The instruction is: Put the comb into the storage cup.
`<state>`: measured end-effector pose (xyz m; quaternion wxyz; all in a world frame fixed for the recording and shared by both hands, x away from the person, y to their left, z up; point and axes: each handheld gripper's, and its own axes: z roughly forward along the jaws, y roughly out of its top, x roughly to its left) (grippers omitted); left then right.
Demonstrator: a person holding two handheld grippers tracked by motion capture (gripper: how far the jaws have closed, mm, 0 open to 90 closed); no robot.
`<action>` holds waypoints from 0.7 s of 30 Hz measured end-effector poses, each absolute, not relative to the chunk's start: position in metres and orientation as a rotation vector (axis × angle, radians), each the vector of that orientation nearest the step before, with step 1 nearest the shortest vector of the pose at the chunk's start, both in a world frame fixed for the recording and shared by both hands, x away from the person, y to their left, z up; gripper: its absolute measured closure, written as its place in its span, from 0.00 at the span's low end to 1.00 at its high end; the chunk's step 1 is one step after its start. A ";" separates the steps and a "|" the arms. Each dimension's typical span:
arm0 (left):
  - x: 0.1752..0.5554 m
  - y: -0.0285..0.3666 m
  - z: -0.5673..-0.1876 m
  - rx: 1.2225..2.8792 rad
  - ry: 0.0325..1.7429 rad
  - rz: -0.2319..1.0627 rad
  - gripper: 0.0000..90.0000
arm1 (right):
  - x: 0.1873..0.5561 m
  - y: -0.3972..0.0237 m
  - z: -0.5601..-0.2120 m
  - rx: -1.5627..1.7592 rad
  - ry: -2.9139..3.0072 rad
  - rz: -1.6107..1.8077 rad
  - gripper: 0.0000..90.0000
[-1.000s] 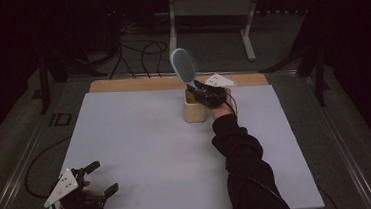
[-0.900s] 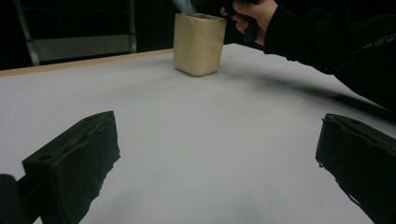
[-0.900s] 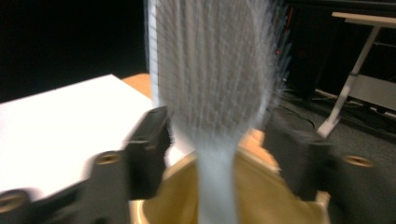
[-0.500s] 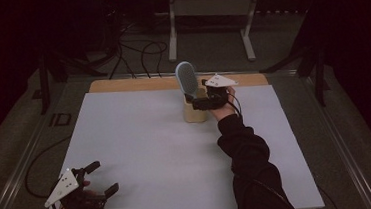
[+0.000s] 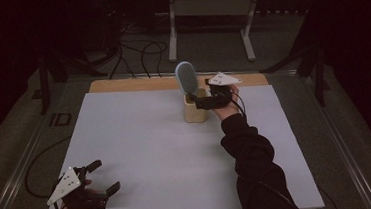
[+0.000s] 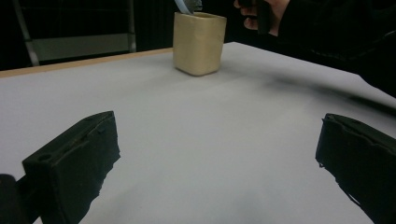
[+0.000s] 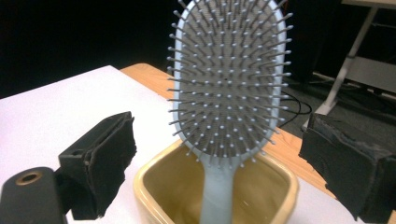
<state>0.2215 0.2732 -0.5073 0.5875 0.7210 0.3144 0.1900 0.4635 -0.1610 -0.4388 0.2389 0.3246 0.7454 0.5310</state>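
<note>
A pale blue hairbrush [image 5: 186, 78] stands handle-down in a cream square cup [image 5: 195, 111] at the far middle of the white sheet. My right gripper [image 5: 197, 101] is level with the cup's rim, just right of it. In the right gripper view the brush [image 7: 229, 79] rises from the cup [image 7: 154, 186] between the jaws. My right gripper [image 7: 219, 144] has just been opening and no pad touches the brush. My left gripper [image 5: 106, 176] rests open at the near left corner. In the left gripper view my left gripper [image 6: 219, 154] holds nothing and the cup [image 6: 198, 43] stands far ahead.
The white sheet [image 5: 142, 153] covers most of the table, with a wooden strip [image 5: 121, 84] along its far edge. A metal stand [image 5: 206, 12] and cables [image 5: 139, 53] lie on the floor beyond. The person's dark right sleeve [image 5: 253, 159] crosses the sheet's right half.
The brush went from tilted above the cup to standing upright in it. The right gripper's jaws let go of it and drew slightly right. The left gripper stayed put.
</note>
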 end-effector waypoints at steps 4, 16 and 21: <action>0.223 0.272 -0.508 1.685 0.730 0.440 0.00 | 0.463 -0.164 -0.433 0.907 2.055 1.433 0.10; 0.220 0.273 -0.507 1.682 0.722 0.443 0.00 | 0.457 -0.162 -0.424 0.940 2.078 1.418 0.11; 0.216 0.277 -0.507 1.675 0.725 0.453 0.00 | 0.452 -0.164 -0.419 0.951 2.083 1.415 0.11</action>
